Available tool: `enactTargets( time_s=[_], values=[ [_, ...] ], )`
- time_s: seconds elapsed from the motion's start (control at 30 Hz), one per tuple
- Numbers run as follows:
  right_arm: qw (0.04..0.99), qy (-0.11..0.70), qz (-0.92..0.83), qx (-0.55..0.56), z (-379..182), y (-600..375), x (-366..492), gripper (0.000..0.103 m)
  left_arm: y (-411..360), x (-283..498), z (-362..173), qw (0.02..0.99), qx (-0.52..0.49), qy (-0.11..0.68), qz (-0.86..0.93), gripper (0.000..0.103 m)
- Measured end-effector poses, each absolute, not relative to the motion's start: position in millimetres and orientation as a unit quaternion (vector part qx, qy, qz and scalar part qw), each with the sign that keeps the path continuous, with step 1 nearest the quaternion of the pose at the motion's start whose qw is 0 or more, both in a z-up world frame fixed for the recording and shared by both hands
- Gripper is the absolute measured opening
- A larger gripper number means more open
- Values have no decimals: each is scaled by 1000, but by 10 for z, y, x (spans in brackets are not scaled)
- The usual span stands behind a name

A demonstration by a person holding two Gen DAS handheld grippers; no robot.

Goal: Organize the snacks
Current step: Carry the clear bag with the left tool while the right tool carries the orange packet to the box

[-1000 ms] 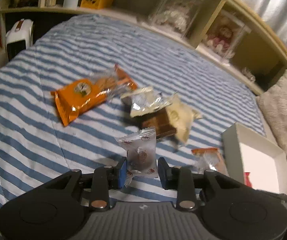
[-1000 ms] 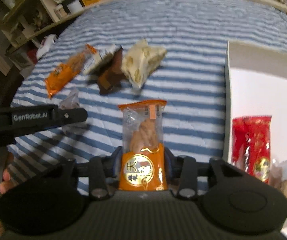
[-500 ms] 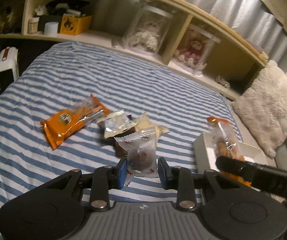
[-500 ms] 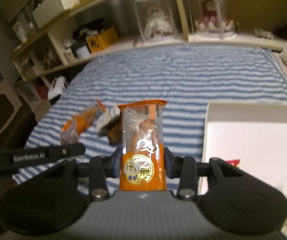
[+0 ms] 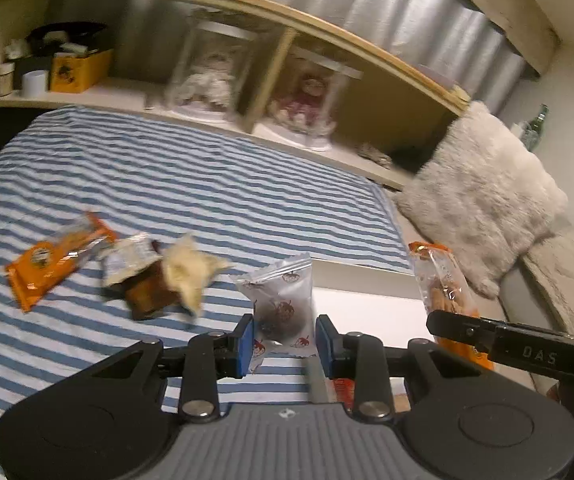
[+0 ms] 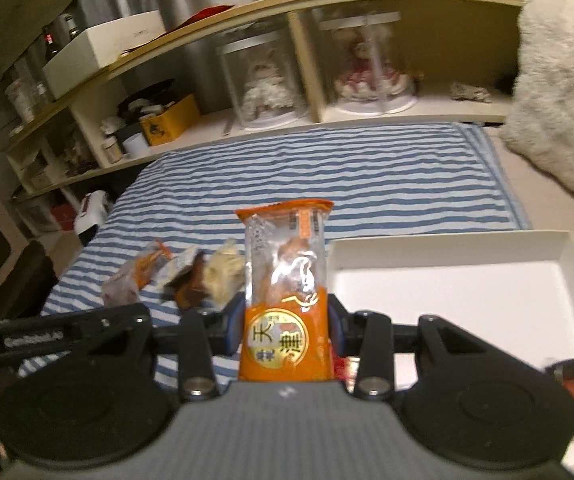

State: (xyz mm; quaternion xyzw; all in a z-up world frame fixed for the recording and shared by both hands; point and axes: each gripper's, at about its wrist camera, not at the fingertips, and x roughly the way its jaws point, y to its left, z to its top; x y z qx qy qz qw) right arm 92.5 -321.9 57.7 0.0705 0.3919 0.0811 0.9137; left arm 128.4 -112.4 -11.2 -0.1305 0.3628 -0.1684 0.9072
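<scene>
A: What do you have in your left tongs (image 5: 285, 338)?

B: A small clear packet (image 5: 281, 304) with a dark round sweet inside. My two blue-padded fingers (image 5: 245, 340) are clamped on its lower half, and it stands upright above the near edge of the striped bed cover (image 5: 191, 184), just beside the white box (image 5: 367, 304).

A: And the right tongs (image 6: 285, 330)?

B: They grip an orange snack pack (image 6: 287, 288) by its printed lower end. The clear top half stands upright and shows pale brown pieces. From the left wrist camera I see the same pack (image 5: 443, 284) held up over the white box.

A: Where is the box from the right side?

B: The white box (image 6: 447, 280) lies to the right of my right tongs, on the bed. Something dark and red sits in its near right corner, too blurred to name.

A: What is left on the bed?

B: A second orange pack (image 5: 53, 258) lies on the stripes, and touching it is a small heap: a silvery wrapper (image 5: 129, 258), a brown piece (image 5: 149, 294) and a pale yellow packet (image 5: 191, 274). They lie well apart from the box.
</scene>
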Motion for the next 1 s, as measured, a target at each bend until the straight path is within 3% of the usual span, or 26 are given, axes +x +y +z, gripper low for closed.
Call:
enactTargets(
  time_s=[0.57, 1.0],
  values=[
    [921, 383, 3, 70, 644, -4344, 552, 47, -2365, 1356, -236, 882, -103, 391, -244, 35],
    [909, 402, -25, 106, 186, -4727, 932, 47, -2829, 1845, -732, 857, -82, 445, -246, 35]
  ],
)
